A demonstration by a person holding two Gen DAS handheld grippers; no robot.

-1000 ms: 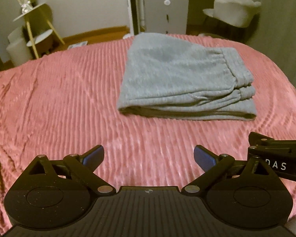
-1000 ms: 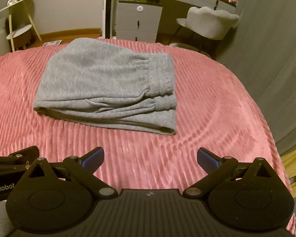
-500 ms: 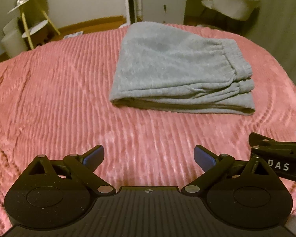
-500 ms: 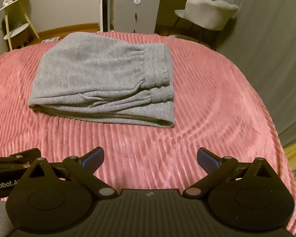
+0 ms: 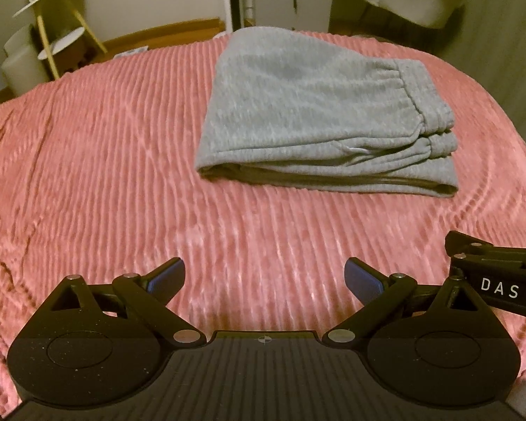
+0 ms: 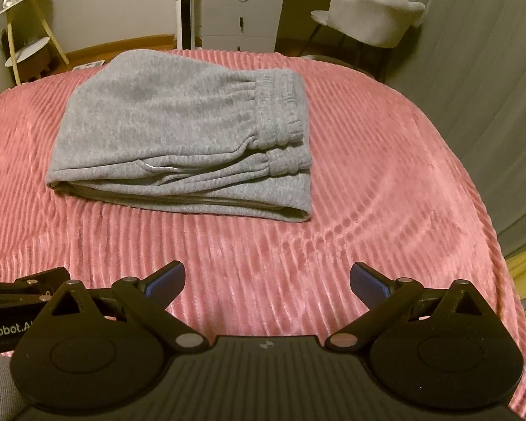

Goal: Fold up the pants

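Observation:
The grey pants (image 5: 319, 115) lie folded into a flat stack on the pink ribbed blanket (image 5: 105, 161), waistband to the right; they also show in the right wrist view (image 6: 179, 133). My left gripper (image 5: 264, 277) is open and empty, hovering near the bed's front, well short of the pants. My right gripper (image 6: 267, 279) is open and empty, also short of the pants. The right gripper's side shows at the right edge of the left wrist view (image 5: 494, 273).
Beyond the bed stand a white drawer cabinet (image 6: 242, 17), a pale upholstered chair (image 6: 371, 14) and a small yellow-legged side table (image 5: 49, 35). A grey curtain (image 6: 491, 70) hangs at the right. The blanket (image 6: 385, 193) spreads around the pants.
Both grippers have drifted slightly; the pants shifted a little in each view. Both stay open and the pants lie as before.

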